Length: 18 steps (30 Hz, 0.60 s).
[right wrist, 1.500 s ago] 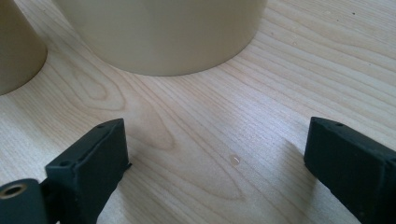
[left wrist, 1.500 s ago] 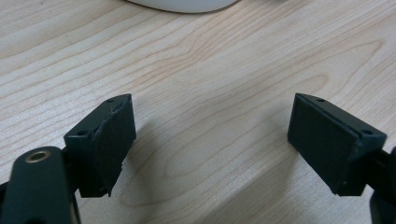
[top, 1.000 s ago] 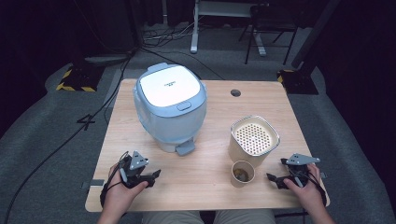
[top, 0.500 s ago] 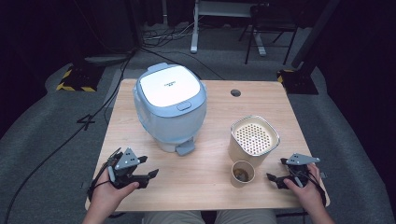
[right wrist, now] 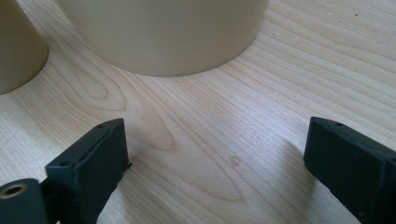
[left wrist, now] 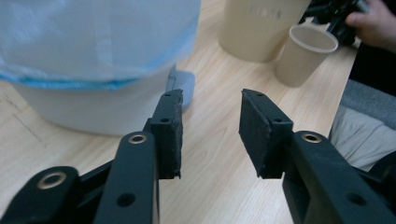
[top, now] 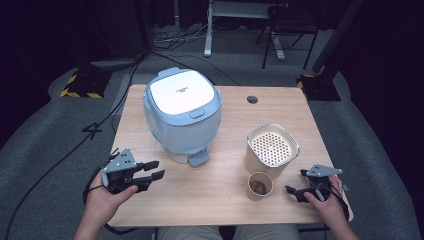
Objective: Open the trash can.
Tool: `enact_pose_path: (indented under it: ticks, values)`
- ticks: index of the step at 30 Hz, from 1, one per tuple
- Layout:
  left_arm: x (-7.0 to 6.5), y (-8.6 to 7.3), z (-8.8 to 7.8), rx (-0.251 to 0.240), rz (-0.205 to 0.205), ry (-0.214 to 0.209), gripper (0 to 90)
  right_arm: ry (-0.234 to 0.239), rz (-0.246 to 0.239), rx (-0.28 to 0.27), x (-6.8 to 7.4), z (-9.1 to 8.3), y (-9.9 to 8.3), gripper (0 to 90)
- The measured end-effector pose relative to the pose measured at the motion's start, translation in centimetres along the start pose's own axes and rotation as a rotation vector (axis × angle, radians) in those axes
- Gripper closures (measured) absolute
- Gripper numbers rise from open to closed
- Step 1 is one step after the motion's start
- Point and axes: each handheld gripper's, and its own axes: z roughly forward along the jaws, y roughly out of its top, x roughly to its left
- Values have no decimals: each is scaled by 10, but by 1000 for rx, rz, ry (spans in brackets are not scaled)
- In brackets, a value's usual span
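Note:
A white and pale-blue rice cooker point(top: 182, 117) stands lid-down on the wooden table point(top: 220, 205), its blue latch tab at the front. In the left gripper view, the cooker's wall point(left wrist: 93, 56) rises just ahead. My left gripper point(top: 154, 169) hovers above the table's front left, pointing right toward the cooker's base. Its jaws have just been closing but still stand apart, with nothing between them point(left wrist: 210, 100). My right gripper point(top: 296, 181) rests at the front right, open wide point(right wrist: 215, 135) and empty, facing a beige container point(right wrist: 163, 32).
The beige container with a perforated top point(top: 272, 147) stands right of the cooker. A paper cup point(top: 260, 185) with something brown inside sits just in front of it. A cable hole point(top: 252, 99) lies at the table's far side. Chairs and cables are on the floor beyond.
The left gripper has lifted off the table and its jaws have narrowed. The right gripper has stayed where it was.

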Motion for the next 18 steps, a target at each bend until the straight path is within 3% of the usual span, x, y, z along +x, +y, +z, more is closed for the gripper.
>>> enact_pose_path:
  ticks: [1, 7, 15, 18]
  values:
    - [0, 0, 0, 0, 0, 0, 626, 0, -1, 0, 0, 0, 0, 66]
    - [3, 22, -2, -109, 18, -62, 675, 2, -2, 0, 0, 0, 0, 66]
    - [6, 45, 0, -191, 38, -133, 713, 3, -3, 0, 0, 0, 0, 66]
    - [10, 53, 1, -222, 69, -164, 730, 3, -3, 0, 0, 0, 0, 66]
